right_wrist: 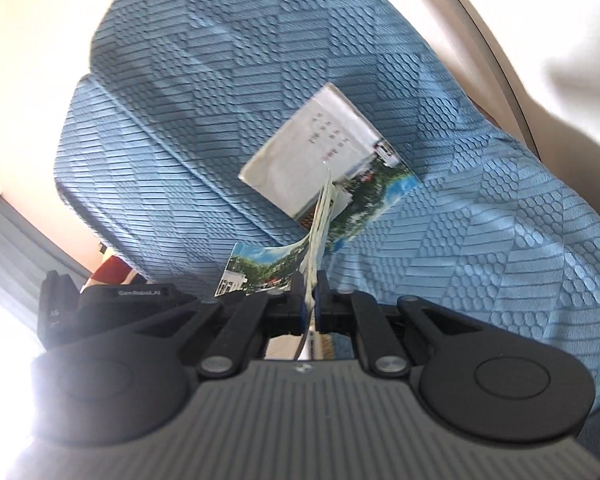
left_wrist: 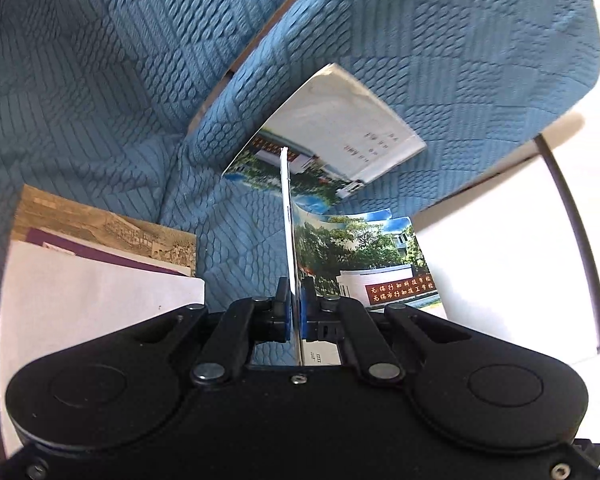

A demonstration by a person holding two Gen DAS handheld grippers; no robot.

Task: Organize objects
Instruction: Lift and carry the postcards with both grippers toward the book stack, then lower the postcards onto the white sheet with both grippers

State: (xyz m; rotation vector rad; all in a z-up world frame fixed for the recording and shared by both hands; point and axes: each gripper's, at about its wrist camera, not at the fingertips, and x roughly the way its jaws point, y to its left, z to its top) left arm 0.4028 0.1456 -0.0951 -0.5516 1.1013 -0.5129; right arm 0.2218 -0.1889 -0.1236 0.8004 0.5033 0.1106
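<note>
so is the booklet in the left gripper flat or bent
Bent: the booklet curls sideways past the shut left gripper, its cover fanning out to the right.

Both wrist cameras look down along their jaws, close over the blue sofa (left_wrist: 100, 100), sharing one booklet (left_wrist: 340, 128)

My left gripper (left_wrist: 296, 300) hides the lower edge of the booklet (left_wrist: 360, 256) it pinches. The small print on the other booklet (left_wrist: 340, 128) is too blurred to read. The white sheet (left_wrist: 80, 312) beside me runs behind the gripper body.
</note>
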